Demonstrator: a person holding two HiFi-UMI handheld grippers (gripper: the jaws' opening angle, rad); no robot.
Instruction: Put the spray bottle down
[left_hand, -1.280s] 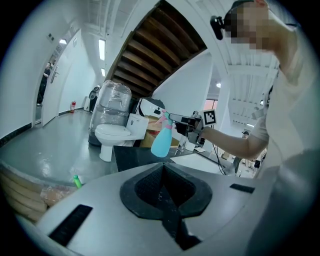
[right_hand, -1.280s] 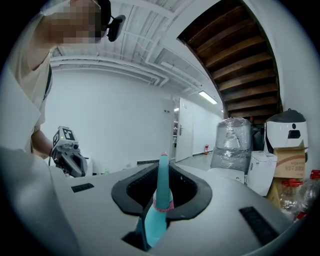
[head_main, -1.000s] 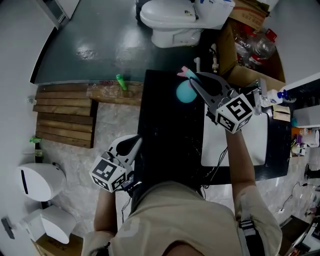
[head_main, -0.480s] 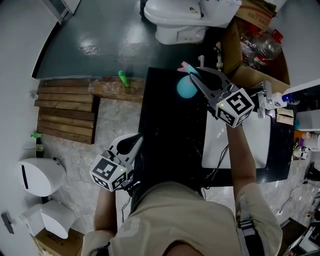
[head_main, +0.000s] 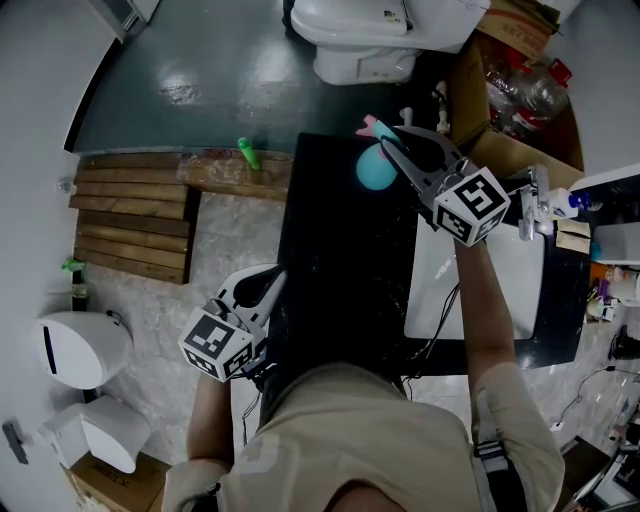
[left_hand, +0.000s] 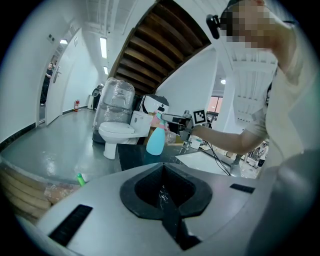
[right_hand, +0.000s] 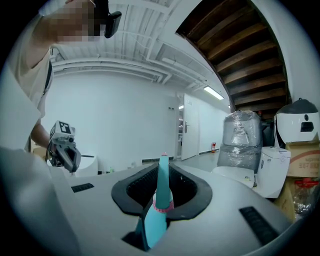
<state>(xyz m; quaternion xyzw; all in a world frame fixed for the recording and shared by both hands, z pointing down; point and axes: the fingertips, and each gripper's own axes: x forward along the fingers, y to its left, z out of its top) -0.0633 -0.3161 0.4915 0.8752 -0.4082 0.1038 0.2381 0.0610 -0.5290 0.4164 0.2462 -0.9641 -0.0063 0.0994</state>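
Note:
The spray bottle (head_main: 374, 170) is teal with a pink trigger. It hangs upright at the far end of the black counter (head_main: 340, 270), its base at or just above the surface; I cannot tell which. My right gripper (head_main: 388, 152) is shut on its neck. In the right gripper view the bottle (right_hand: 155, 225) stands between the jaws of the right gripper (right_hand: 160, 197). My left gripper (head_main: 270, 282) is low at the left, shut and empty. From the left gripper (left_hand: 163, 194) view, the bottle (left_hand: 156, 140) shows across the counter.
A white sink basin (head_main: 500, 290) with a faucet (head_main: 530, 205) lies right of the counter. A toilet (head_main: 365, 40) stands beyond it, beside a cardboard box (head_main: 520, 95) of plastic bottles. On the floor to the left are wooden slats (head_main: 130, 215), a green bottle (head_main: 246, 153) and a white bin (head_main: 75, 352).
The right gripper has drifted slightly right with the bottle still in it. The left gripper has stayed where it was.

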